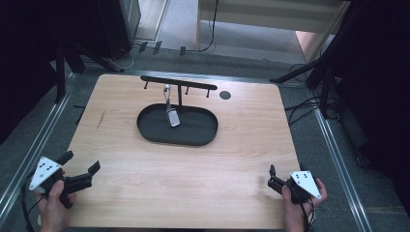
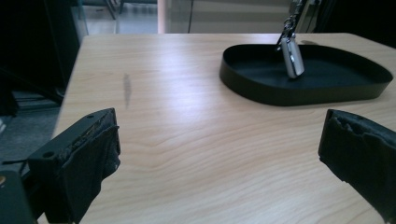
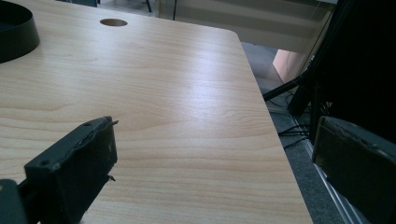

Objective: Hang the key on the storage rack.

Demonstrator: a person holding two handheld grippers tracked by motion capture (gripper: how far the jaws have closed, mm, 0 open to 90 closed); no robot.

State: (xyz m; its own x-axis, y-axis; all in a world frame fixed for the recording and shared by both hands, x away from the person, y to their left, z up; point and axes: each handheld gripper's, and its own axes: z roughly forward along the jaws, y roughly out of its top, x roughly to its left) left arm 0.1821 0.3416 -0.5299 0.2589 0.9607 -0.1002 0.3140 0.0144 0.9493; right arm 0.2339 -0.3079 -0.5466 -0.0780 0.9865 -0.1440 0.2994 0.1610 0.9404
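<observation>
At the near left corner of the pale wooden table (image 1: 145, 169), the left gripper (image 1: 81, 162) rests with its jaws spread wide and nothing between them. Toward the far middle stands a black oval metal tray (image 1: 193, 135) with a thin black T-shaped rack (image 1: 180, 83) rising from its back edge. A silver metal keyring fob (image 1: 172, 117) hangs on a chain from the rack, its lower end in the tray. At the near right corner, the right gripper (image 1: 271, 175) also stands parted and empty, well apart from the tray.

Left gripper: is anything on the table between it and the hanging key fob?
Nothing visible. Bare table lies between the open left gripper and the key fob, apart from the near wall of the tray below it.
</observation>
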